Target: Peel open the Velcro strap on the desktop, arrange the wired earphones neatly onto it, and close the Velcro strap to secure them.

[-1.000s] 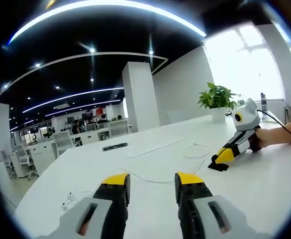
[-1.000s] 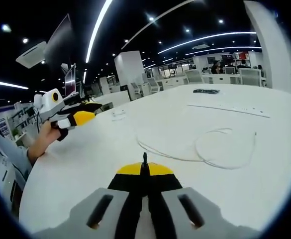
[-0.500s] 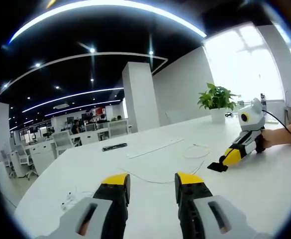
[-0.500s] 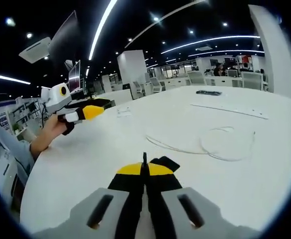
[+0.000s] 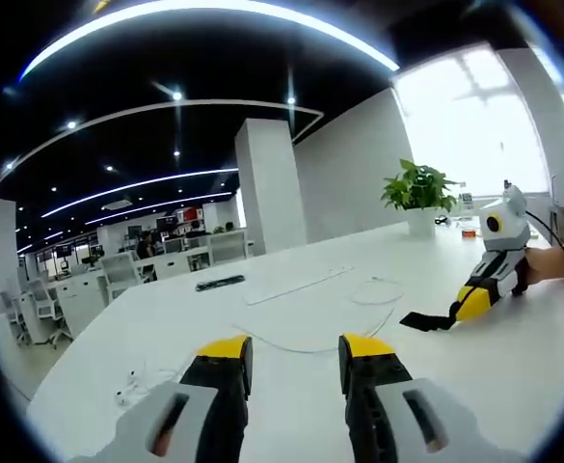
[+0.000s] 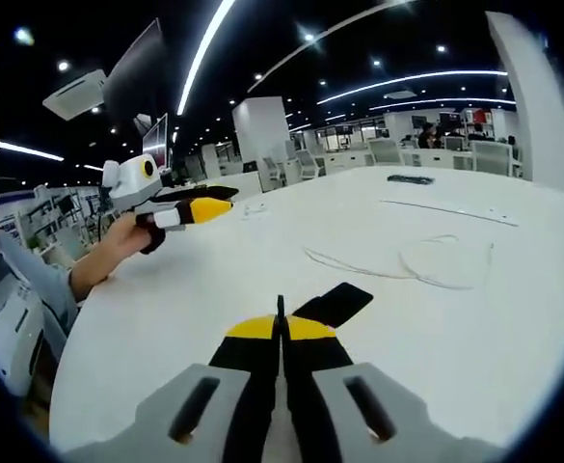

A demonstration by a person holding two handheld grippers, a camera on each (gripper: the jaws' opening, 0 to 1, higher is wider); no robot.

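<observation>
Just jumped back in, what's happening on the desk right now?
The right claw is shut on the black Velcro strap, whose free end sticks out over the white desk. The left claw hovers open above the desk. The white wired earphones lie loose on the desk, not yet on the strap.

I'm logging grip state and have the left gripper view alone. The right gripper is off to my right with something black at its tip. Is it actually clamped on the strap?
Observer: Yes. In the right gripper view the right gripper has its jaws shut, with the black Velcro strap sticking out past the yellow tips.
Operator: How does the left gripper stand from that side?
Observer: The left gripper is held above the white table, jaws apart, with a hand round its grip.
Operator: Where are the earphones relative to the strap?
Observer: The earphone cable lies loose on the table beyond the strap, apart from it.
</observation>
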